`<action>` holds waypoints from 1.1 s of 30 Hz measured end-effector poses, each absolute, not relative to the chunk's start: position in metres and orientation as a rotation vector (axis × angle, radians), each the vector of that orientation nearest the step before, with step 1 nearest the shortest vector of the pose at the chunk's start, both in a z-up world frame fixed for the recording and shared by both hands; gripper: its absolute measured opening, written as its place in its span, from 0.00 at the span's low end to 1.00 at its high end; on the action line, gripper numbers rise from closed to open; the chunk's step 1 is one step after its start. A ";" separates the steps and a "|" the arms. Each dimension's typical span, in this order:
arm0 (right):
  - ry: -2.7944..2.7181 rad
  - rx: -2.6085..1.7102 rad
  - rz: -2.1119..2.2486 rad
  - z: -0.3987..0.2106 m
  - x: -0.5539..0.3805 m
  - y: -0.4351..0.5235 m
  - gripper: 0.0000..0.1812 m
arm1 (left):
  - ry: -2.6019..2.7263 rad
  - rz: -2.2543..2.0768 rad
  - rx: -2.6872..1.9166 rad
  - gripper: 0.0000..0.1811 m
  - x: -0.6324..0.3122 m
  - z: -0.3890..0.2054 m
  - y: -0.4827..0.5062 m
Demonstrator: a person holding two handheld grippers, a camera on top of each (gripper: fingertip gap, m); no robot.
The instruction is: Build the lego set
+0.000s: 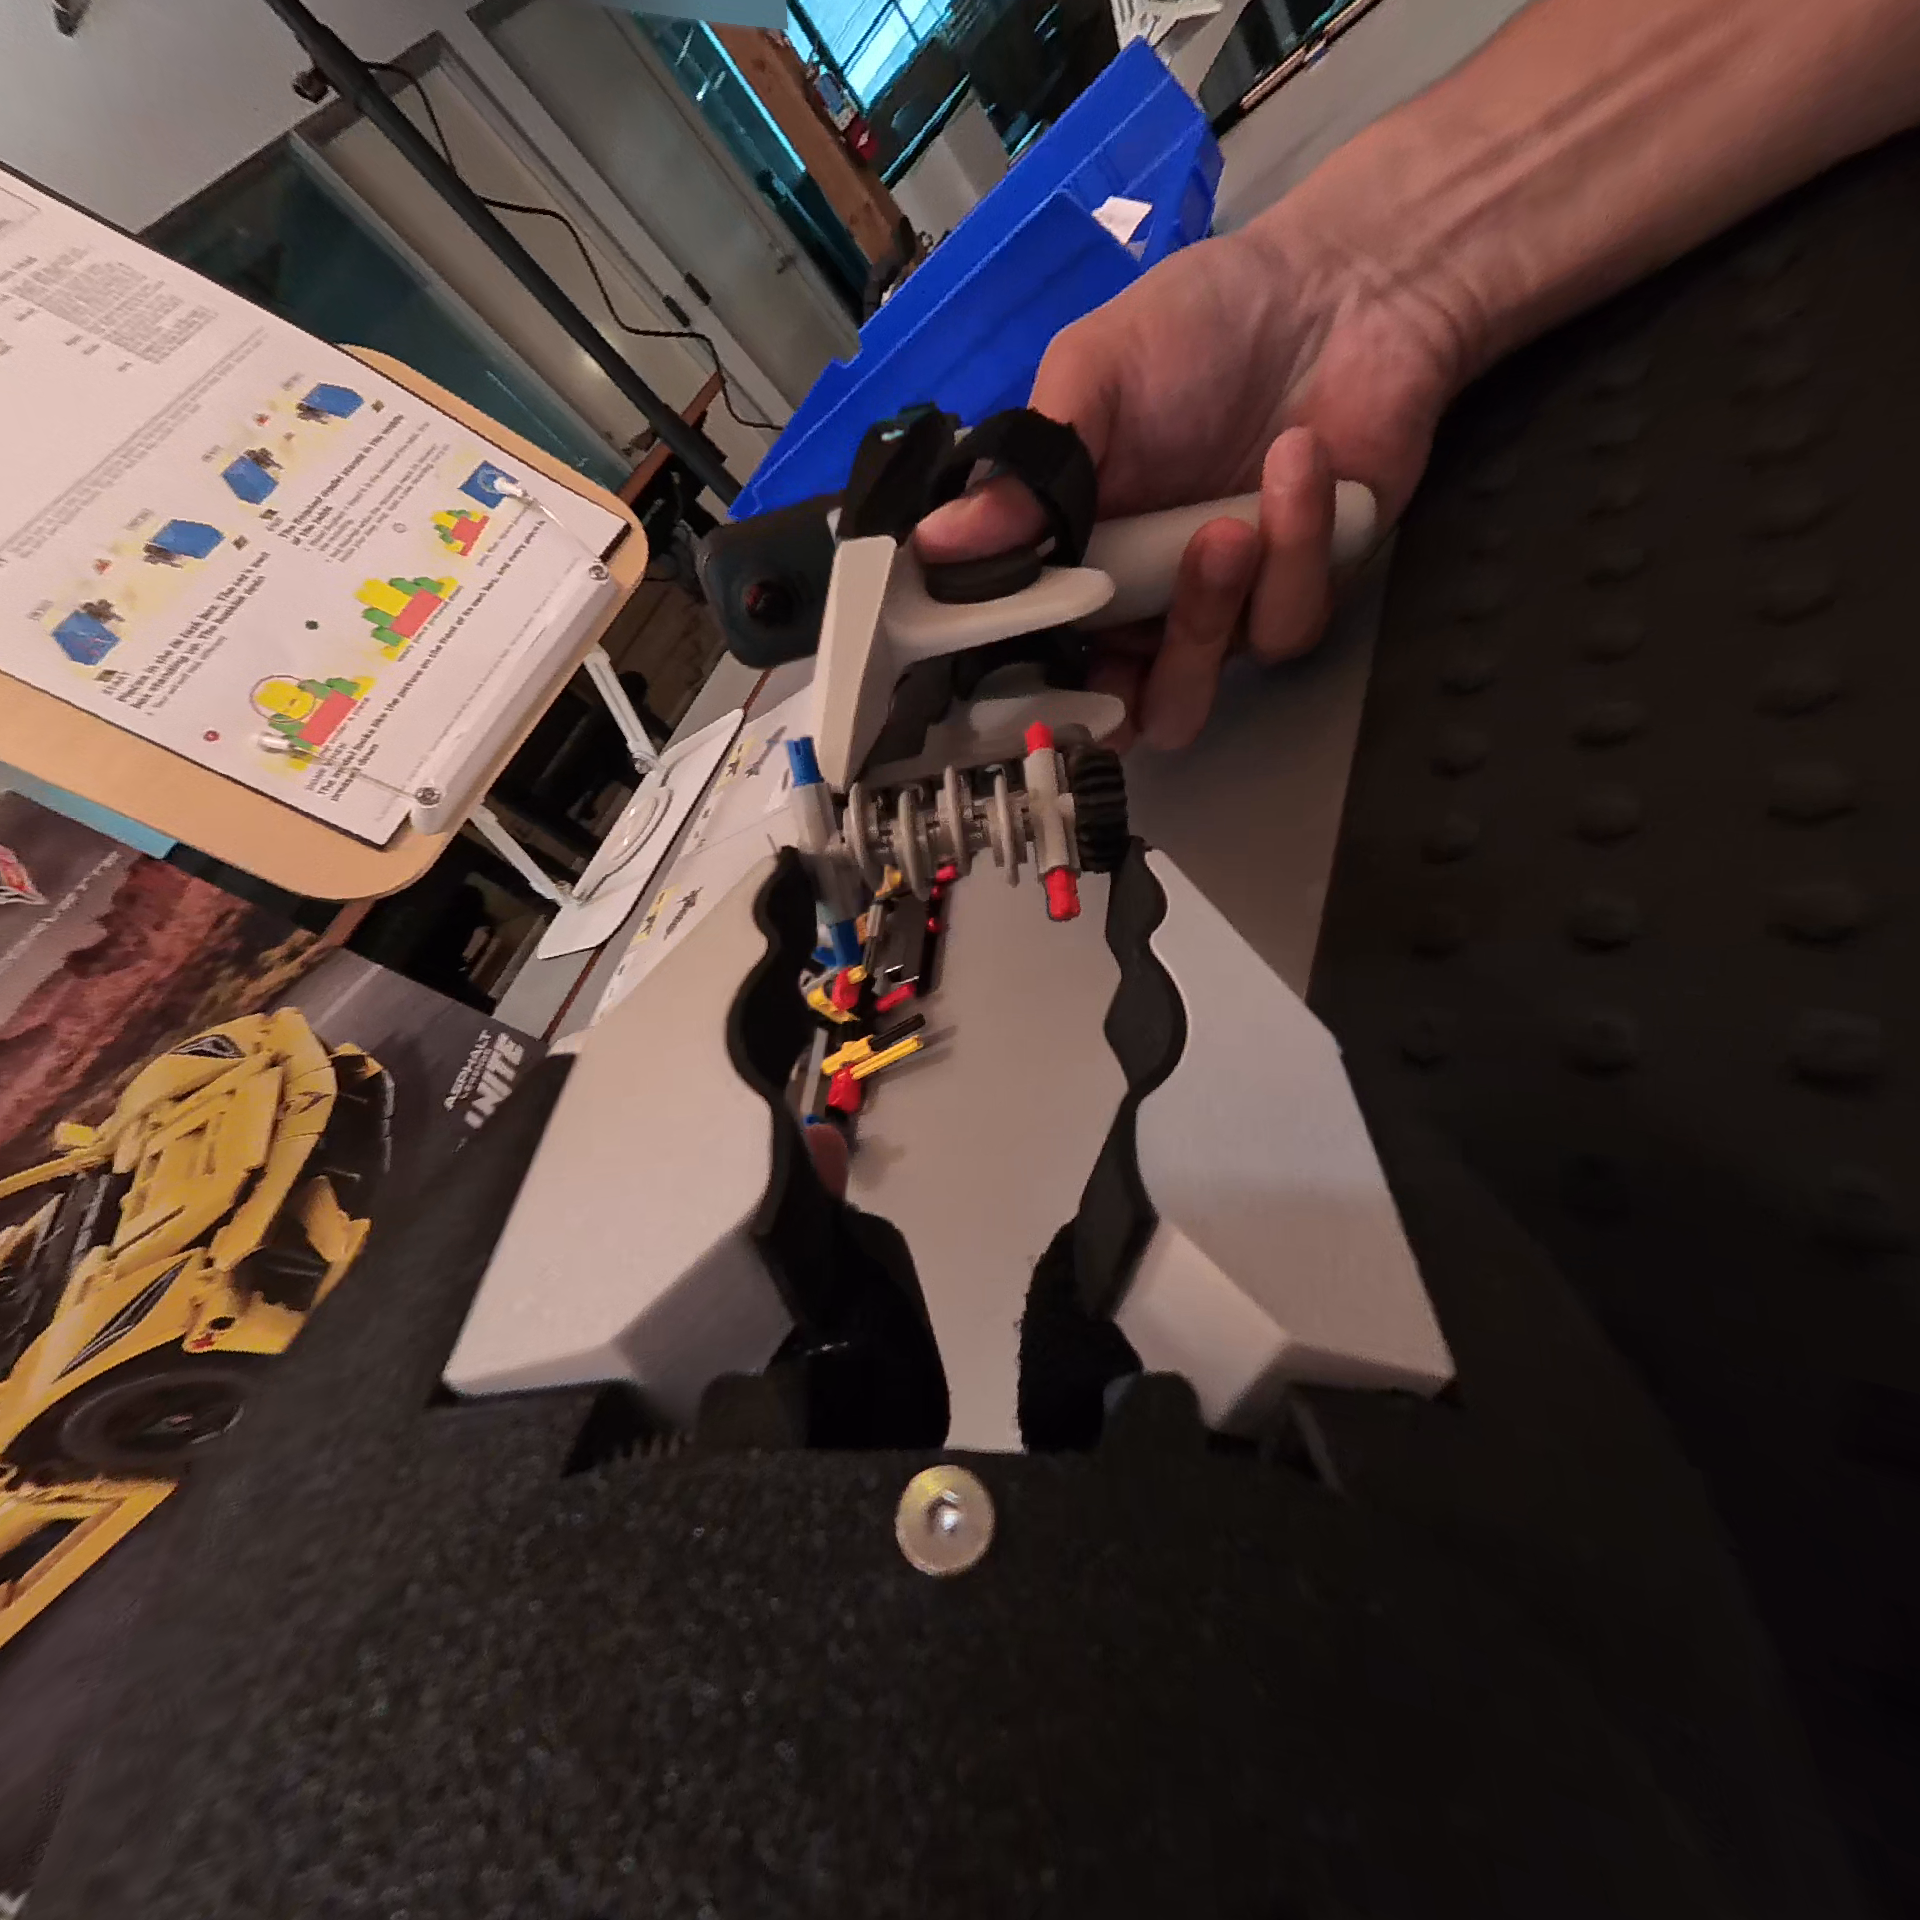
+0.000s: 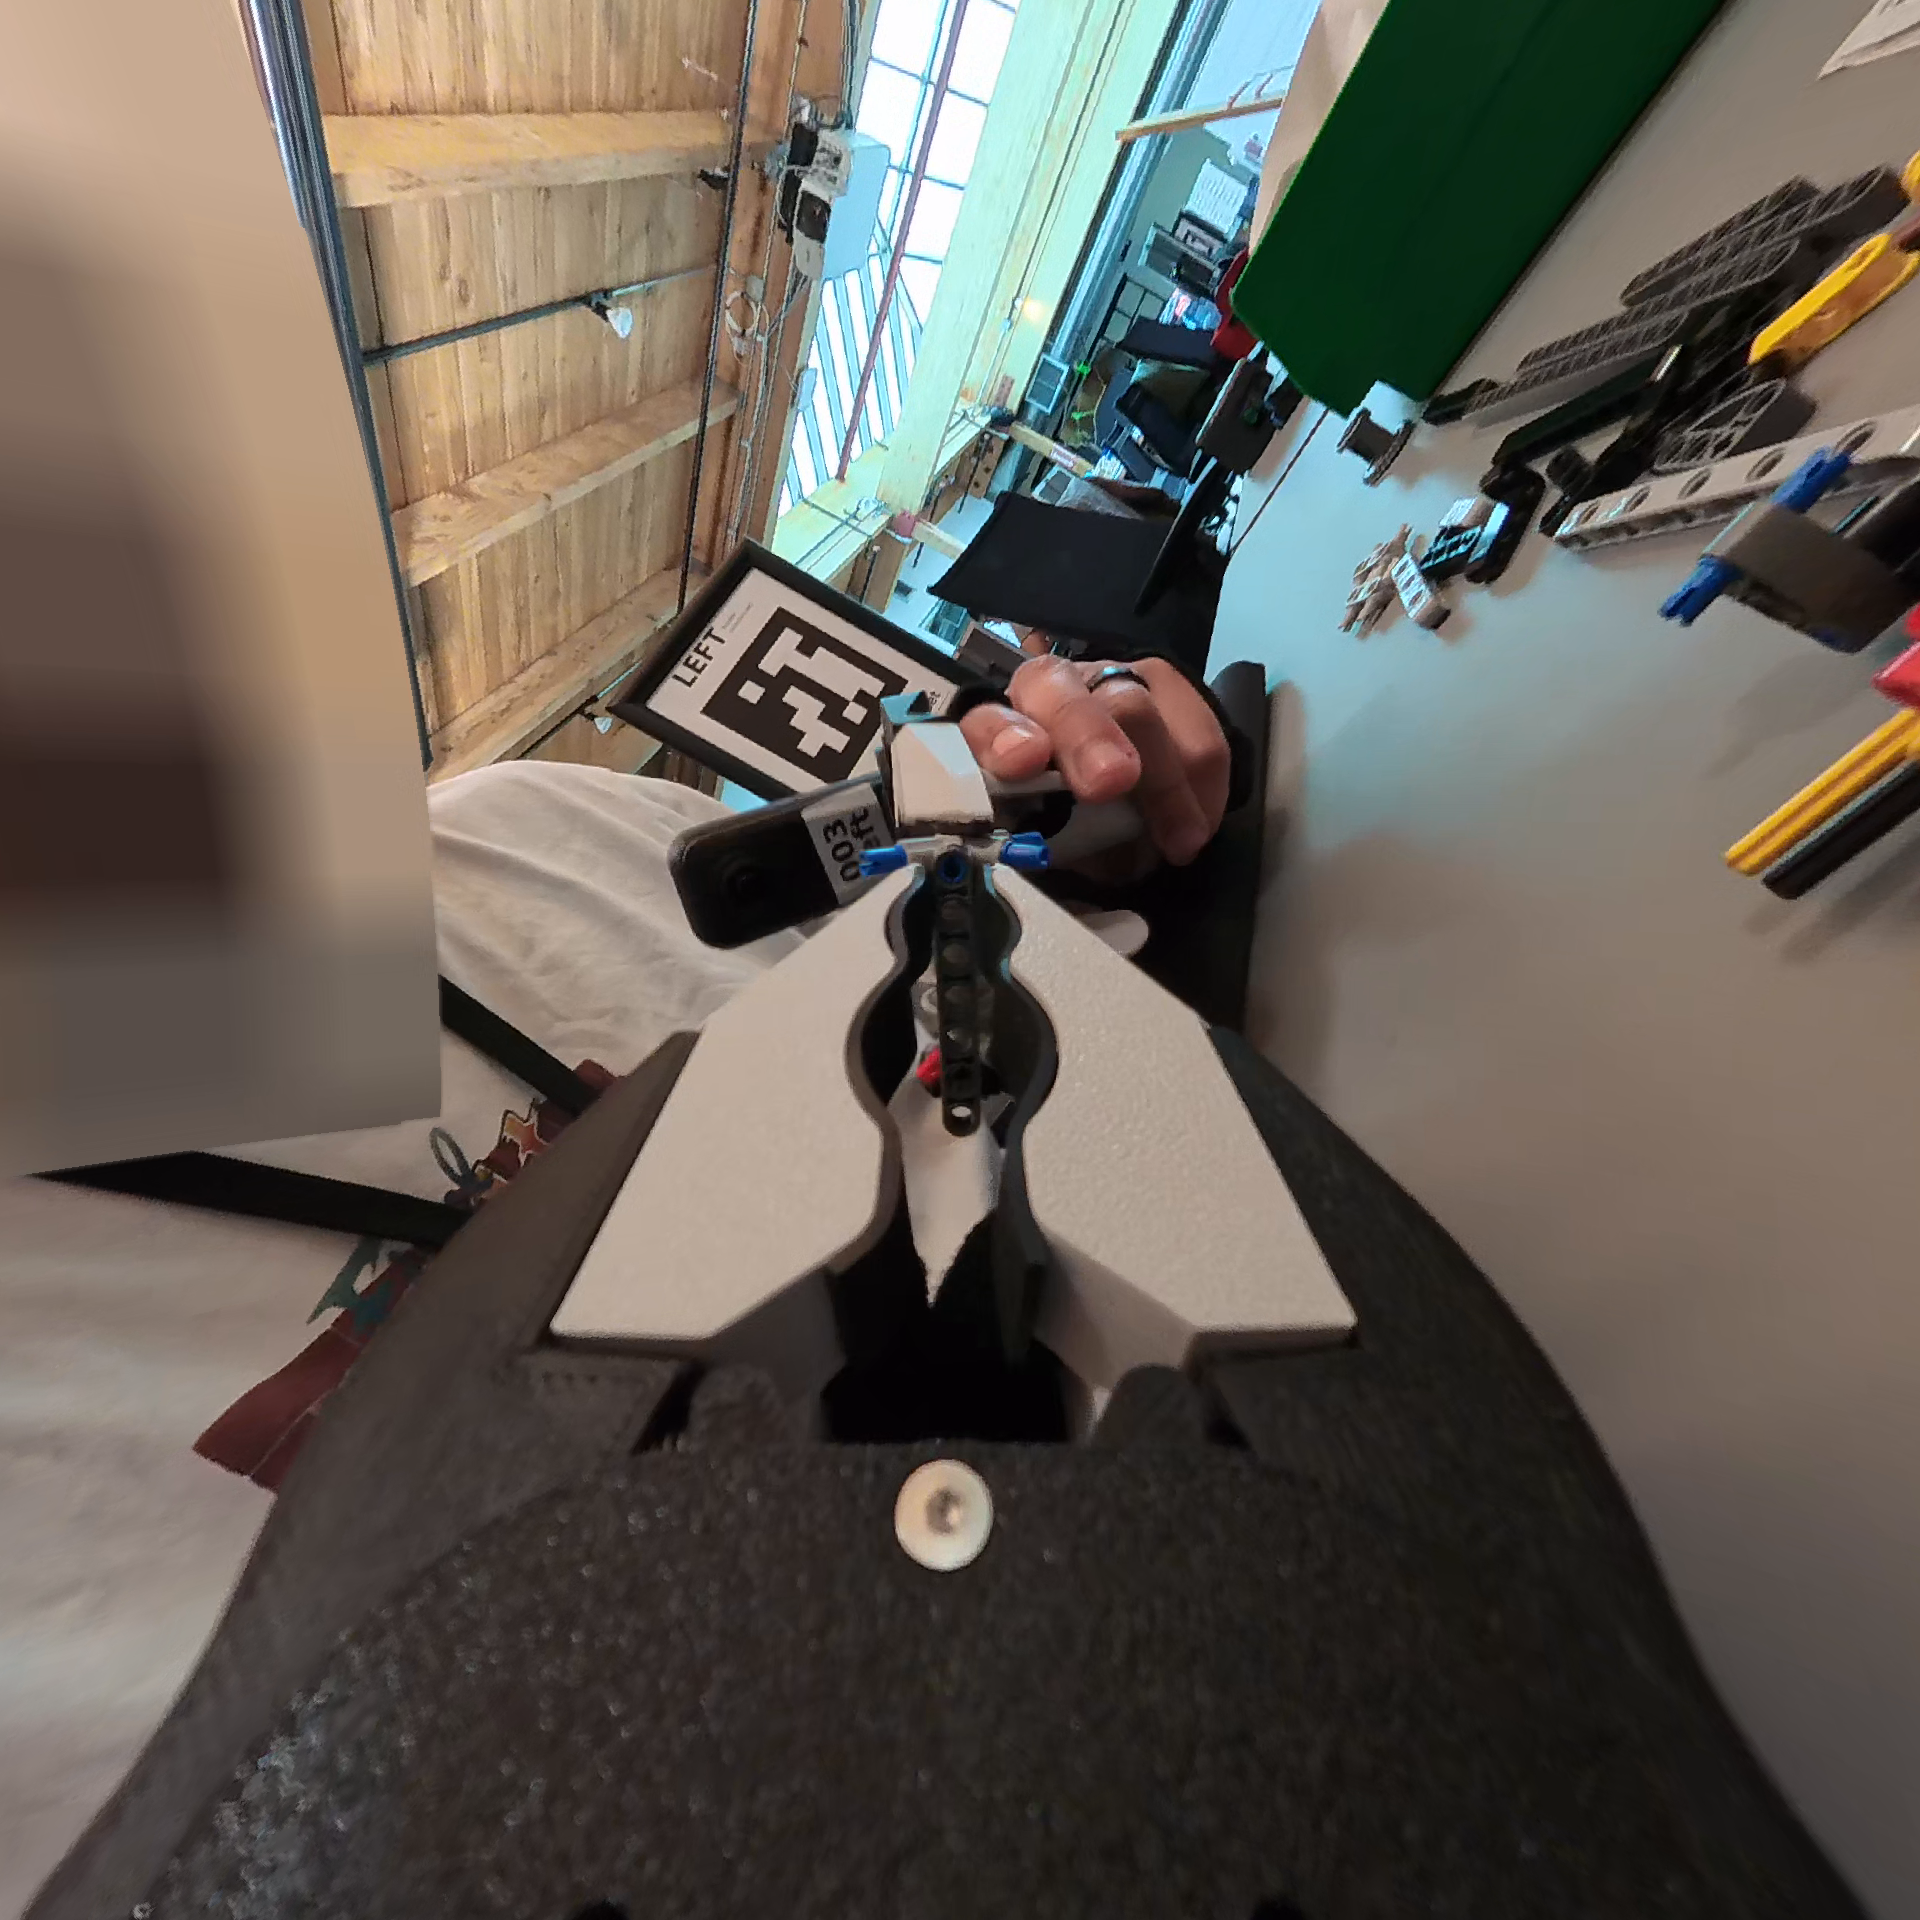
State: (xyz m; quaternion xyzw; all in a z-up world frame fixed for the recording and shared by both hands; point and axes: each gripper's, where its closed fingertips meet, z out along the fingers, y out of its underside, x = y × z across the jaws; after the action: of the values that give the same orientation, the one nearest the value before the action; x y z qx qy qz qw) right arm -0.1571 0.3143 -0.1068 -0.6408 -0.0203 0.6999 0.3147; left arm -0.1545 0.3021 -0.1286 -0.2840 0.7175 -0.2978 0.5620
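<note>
The lego assembly (image 1: pixel 966 821), a grey axle with gears, red pins and a black gear at one end, is in the air above the worktop (image 1: pixel 1013 1049). In the left wrist view the left gripper (image 1: pixel 961 883) has its jaws spread wide, one tip at each end of the assembly; I cannot tell if they touch it. Above the assembly a hand (image 1: pixel 1226 436) holds the right gripper (image 1: pixel 847 774), whose tip comes down to it.

Only the right wrist view shows the grasp. The right gripper (image 2: pixel 951 883) has its jaws clenched on a black beam (image 2: pixel 958 997) of the assembly (image 2: pixel 951 857), which is seen end-on with blue pins to both sides. Behind it another hand (image 2: pixel 1101 738) holds the left gripper (image 2: pixel 935 795), which carries a square marker card (image 2: pixel 800 686).

Under the assembly, loose parts (image 1: pixel 873 997) lie on the grey worktop. Left of it are an instruction sheet (image 1: pixel 260 499) on a stand and a box (image 1: pixel 177 1164) with a yellow car; behind it is a blue bin (image 1: pixel 1018 281). The right wrist view adds more parts (image 2: pixel 1683 343), a green bin (image 2: pixel 1455 177), wooden boards (image 2: pixel 520 364) and windows (image 2: pixel 894 239).
</note>
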 end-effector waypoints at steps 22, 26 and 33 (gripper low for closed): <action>-0.293 -1.651 1.920 -0.093 -0.167 0.285 0.03 | 1.553 -0.962 -0.610 0.31 -0.165 -0.093 0.295; -0.302 -1.625 1.954 -0.090 -0.168 0.284 0.03 | 1.533 -1.008 -0.597 0.31 -0.168 -0.088 0.293; -0.274 -1.577 2.009 -0.086 -0.172 0.286 0.10 | 1.482 -1.053 -0.590 0.31 -0.170 -0.079 0.294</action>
State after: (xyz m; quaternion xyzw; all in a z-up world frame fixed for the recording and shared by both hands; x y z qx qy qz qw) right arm -0.1720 0.2855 -0.0857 -0.5889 -0.1024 0.7502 0.2828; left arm -0.1698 0.2937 -0.0787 -0.2523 0.6331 -0.4499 0.5771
